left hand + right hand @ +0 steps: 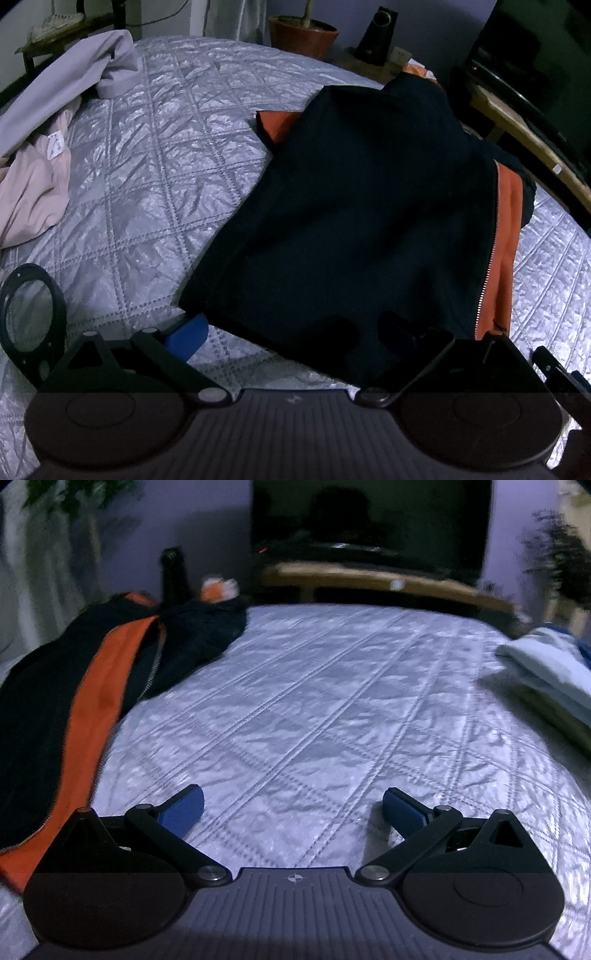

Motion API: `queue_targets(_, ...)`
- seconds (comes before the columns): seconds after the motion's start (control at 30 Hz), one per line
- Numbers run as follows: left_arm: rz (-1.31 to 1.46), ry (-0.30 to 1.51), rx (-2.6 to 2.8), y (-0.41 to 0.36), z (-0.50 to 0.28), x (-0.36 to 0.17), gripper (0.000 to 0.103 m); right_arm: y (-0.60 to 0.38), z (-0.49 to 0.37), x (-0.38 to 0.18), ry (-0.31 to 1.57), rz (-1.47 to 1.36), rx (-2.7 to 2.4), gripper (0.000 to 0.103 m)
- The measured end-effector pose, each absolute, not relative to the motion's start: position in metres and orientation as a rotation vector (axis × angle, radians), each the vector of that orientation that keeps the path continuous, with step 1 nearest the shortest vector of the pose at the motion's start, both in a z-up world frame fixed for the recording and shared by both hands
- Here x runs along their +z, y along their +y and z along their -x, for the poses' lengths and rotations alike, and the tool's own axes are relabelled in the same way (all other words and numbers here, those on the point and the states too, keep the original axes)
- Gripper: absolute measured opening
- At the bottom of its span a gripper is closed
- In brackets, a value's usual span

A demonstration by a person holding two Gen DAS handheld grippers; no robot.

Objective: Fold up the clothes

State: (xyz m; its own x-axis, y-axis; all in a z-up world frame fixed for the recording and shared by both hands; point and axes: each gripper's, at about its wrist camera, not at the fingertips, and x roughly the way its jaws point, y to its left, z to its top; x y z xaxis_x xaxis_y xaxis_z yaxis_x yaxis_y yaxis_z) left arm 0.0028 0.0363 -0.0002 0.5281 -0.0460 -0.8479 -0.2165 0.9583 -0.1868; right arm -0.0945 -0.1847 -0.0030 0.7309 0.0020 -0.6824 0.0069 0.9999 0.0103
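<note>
A dark navy jacket with orange lining and a metal zipper (354,221) lies flat on the silver-grey quilted bedspread (155,177), straight ahead of the left gripper (291,336). That gripper's jaws stand wide apart at the jacket's near hem: the blue-padded left finger (186,336) rests on the bedspread just beside the hem's corner, while the right finger is dark against the cloth, and whether it lies on or under the fabric cannot be told. Far off to this gripper's left sits a heap of pale pink and lilac garments (44,147).

The right gripper (293,808) hovers low over bare bedspread, jaws spread wide and holding nothing, both blue pads (183,812) visible. The jacket lies to its left, and a folded pale blue-grey cloth (550,672) lies ahead to its right.
</note>
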Motion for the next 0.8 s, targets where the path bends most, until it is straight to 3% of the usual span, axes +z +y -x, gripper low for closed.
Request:
queue_targets(0.1,0.296,1.013,0.108,0.032,0.004,0.003,0.098,-0.189,0.083,0.008,0.782,0.033,0.13,0.103)
queue_targets(0.2,0.309,1.011,0.112,0.035,0.024,0.005,0.098,-0.186,0.082,0.04,0.606,0.052,0.176,0.103)
queue_targets(0.27,0.316,1.01,0.111,0.04,0.033,0.006,0.098,-0.169,0.061,0.06,0.6,0.143,0.208,0.103)
queue_targets(0.47,0.344,1.007,0.119,0.042,0.03,0.008,0.098,-0.138,-0.009,0.067,0.764,0.05,0.471,0.097)
queue_targets(0.57,0.347,1.011,0.115,0.043,0.031,0.01,0.098,-0.123,-0.034,0.055,0.853,-0.007,0.532,0.067)
queue_targets(0.67,0.34,1.012,0.113,0.041,0.03,0.01,0.099,-0.109,-0.048,0.036,0.944,-0.04,0.57,0.07)
queue_targets(0.7,0.338,1.012,0.113,0.041,0.031,0.011,0.099,-0.11,-0.05,0.033,0.946,-0.071,0.572,0.064)
queue_targets(0.73,0.337,1.013,0.112,0.04,0.031,0.011,0.099,-0.11,-0.051,0.031,0.947,-0.102,0.574,0.056)
queue_targets(0.77,0.338,1.014,0.11,0.041,0.031,0.011,0.099,-0.112,-0.052,0.029,0.947,-0.134,0.576,0.04)
queue_targets(0.8,0.339,1.015,0.108,0.041,0.031,0.011,0.099,-0.118,-0.05,0.031,0.935,-0.171,0.575,0.03)
